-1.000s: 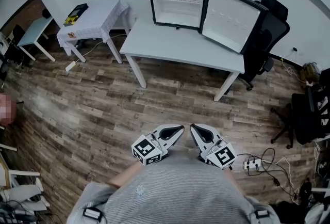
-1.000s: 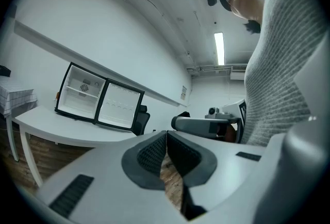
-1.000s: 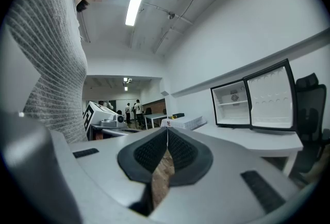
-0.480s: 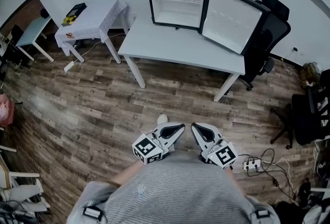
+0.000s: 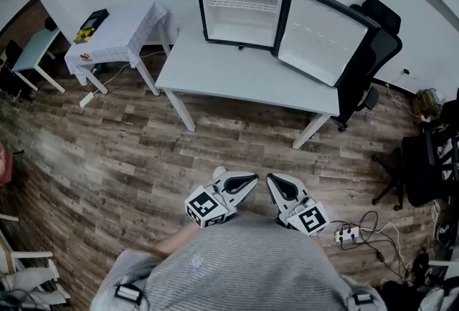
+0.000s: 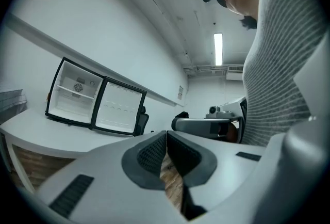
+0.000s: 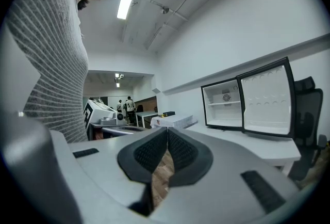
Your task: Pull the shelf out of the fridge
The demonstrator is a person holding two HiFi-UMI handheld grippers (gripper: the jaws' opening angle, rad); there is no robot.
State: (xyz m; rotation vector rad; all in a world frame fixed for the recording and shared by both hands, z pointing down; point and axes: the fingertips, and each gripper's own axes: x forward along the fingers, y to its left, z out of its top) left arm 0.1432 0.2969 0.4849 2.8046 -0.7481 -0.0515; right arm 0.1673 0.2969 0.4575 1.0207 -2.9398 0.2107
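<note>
I hold both grippers low against my stomach, just in front of my grey sweater (image 5: 237, 266), side by side and pointing level toward the desk (image 5: 244, 77). My left gripper (image 5: 247, 179) has its marker cube turned outward to the left, and its tip angles slightly inward. My right gripper (image 5: 273, 181) mirrors it, with its cube out to the right, so the two tips lie close together without touching. In the left gripper view, my jaws are clenched: the ribbed pads meet along a thin seam with nothing between them. The right gripper view shows the same, pads pressed together and empty, with only the wooden floor (image 5: 107, 159) visible through the notch below them.

The fridge (image 5: 240, 1) stands at the back edge of the desk, toward its left half and well away from both grippers. Its door (image 5: 319, 37) is swung wide open to the right, with the inner side facing me. The shelf (image 5: 242, 6) is inside the fridge, a white wire rack spanning the upper part of the compartment from wall to wall, lying level. The strip of floor between me and the desk's front edge separates my grippers from it.

A black office chair (image 5: 373, 37) sits past the right end of the desk, behind the open door. A small table (image 5: 115, 34) with a white cloth stands off the desk's left end. A power strip (image 5: 346, 234) lies on the floor near my right side.
</note>
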